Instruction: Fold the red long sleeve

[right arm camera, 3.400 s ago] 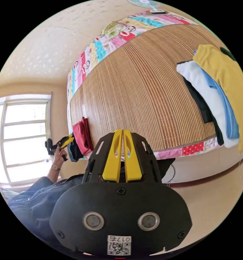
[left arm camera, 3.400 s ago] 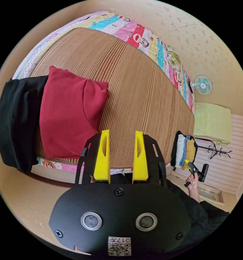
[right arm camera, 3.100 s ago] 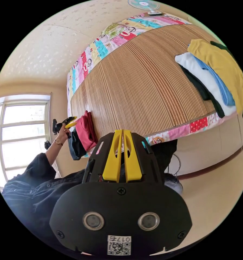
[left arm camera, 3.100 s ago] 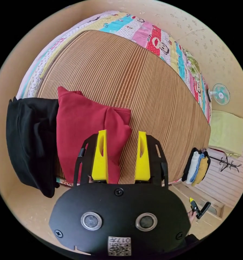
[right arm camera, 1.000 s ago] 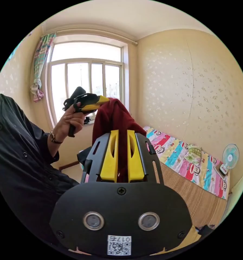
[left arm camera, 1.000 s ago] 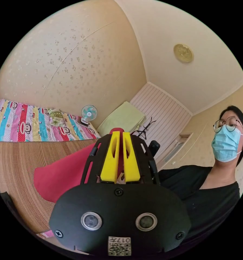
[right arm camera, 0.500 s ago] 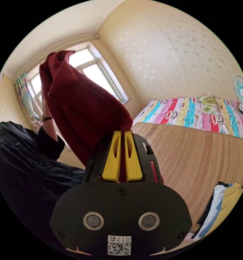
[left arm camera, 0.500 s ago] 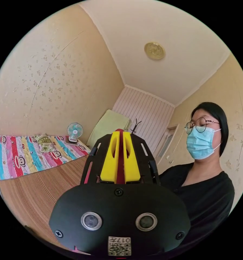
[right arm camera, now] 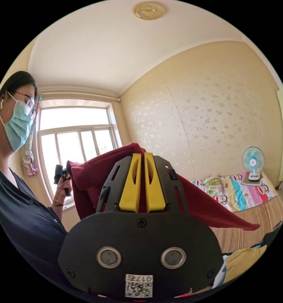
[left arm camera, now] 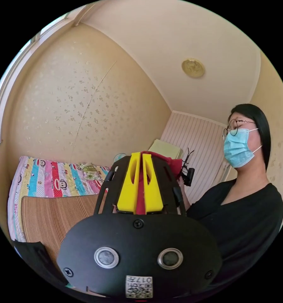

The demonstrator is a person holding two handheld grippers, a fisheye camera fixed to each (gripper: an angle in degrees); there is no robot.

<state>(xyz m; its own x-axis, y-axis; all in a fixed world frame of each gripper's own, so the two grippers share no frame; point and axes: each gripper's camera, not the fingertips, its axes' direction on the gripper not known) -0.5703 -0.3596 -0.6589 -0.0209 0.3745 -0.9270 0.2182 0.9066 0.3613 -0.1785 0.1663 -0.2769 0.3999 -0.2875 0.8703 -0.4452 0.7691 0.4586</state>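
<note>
While the red long sleeve [right arm camera: 94,176] hangs in the air above the bed [right arm camera: 258,217], it is carried at two points. The left tongs [left arm camera: 140,184] are closed narrow with a strip of red cloth pinched between the jaws. The right tongs [right arm camera: 141,183] are likewise nearly closed, with red cloth showing in the gap and draping to both sides. In the right gripper view the garment stretches from the right tongs across to the left tongs [right arm camera: 61,176], held by a hand [right arm camera: 65,191], and one loose end trails toward the mat [right arm camera: 242,238]. Both grips appear to sit near an edge, so a sharp shake or a pull apart could let the cloth slip out. The hanging part could land creased or bunched. It could also brush the pile of clothes [right arm camera: 242,262] at the bed's edge and disturb it.
</note>
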